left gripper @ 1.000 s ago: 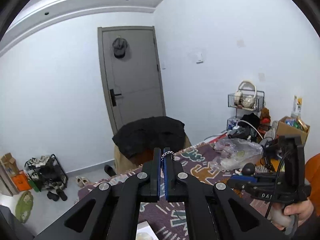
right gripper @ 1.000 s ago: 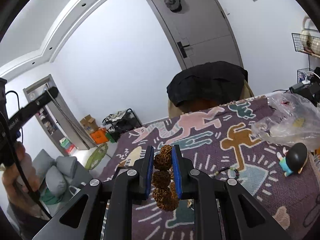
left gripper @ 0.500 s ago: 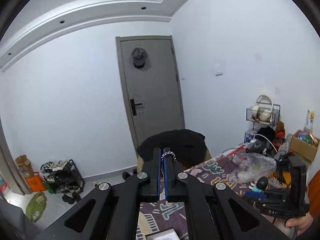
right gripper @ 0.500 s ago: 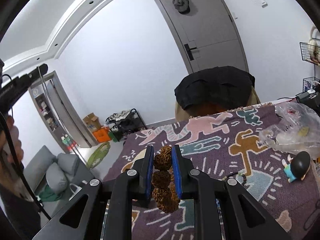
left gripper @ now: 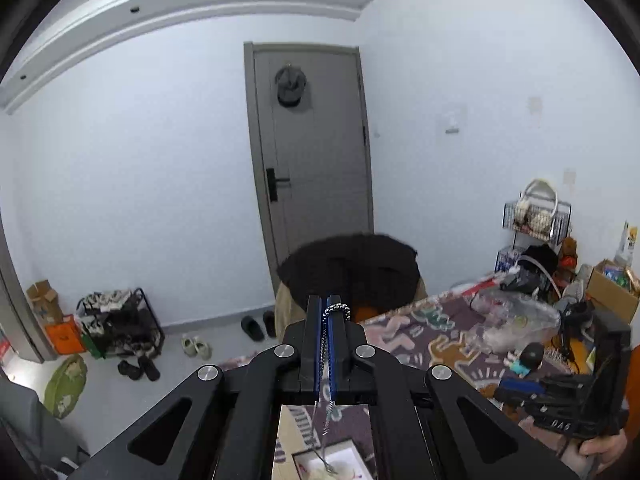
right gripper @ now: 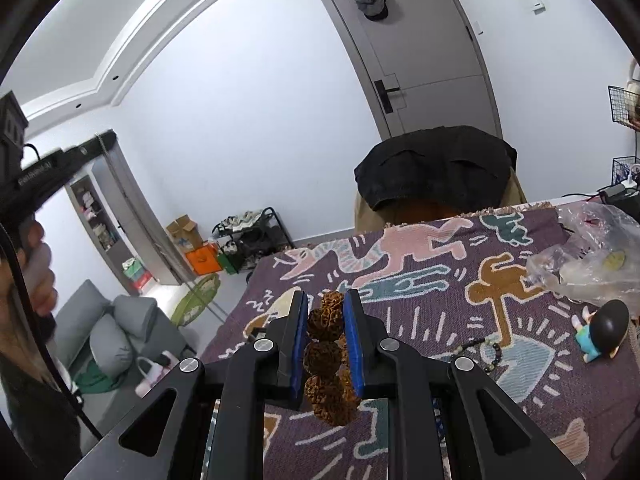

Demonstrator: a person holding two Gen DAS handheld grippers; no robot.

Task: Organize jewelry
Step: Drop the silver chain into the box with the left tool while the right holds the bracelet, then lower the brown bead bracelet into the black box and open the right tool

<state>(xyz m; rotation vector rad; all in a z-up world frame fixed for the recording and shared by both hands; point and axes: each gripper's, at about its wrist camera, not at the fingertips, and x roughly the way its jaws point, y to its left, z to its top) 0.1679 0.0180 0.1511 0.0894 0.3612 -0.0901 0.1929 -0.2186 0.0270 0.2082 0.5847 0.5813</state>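
Pinching a thin chain (left gripper: 335, 312), your left gripper (left gripper: 328, 304) hides its midsection; your right gripper (right gripper: 325, 312) clamps a knobbly-bead bracelet (right gripper: 324, 356), lower beads cut off.

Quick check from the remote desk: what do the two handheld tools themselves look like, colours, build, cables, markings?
Both match: the left tool and right tool have matte black linkage arms with round silver pivot bolts and flat black fingers lined with blue pads. Seen from the side, the right tool's body is black with white lettering, too blurred to read fully. A black cable runs past the bare hand gripping the left one.
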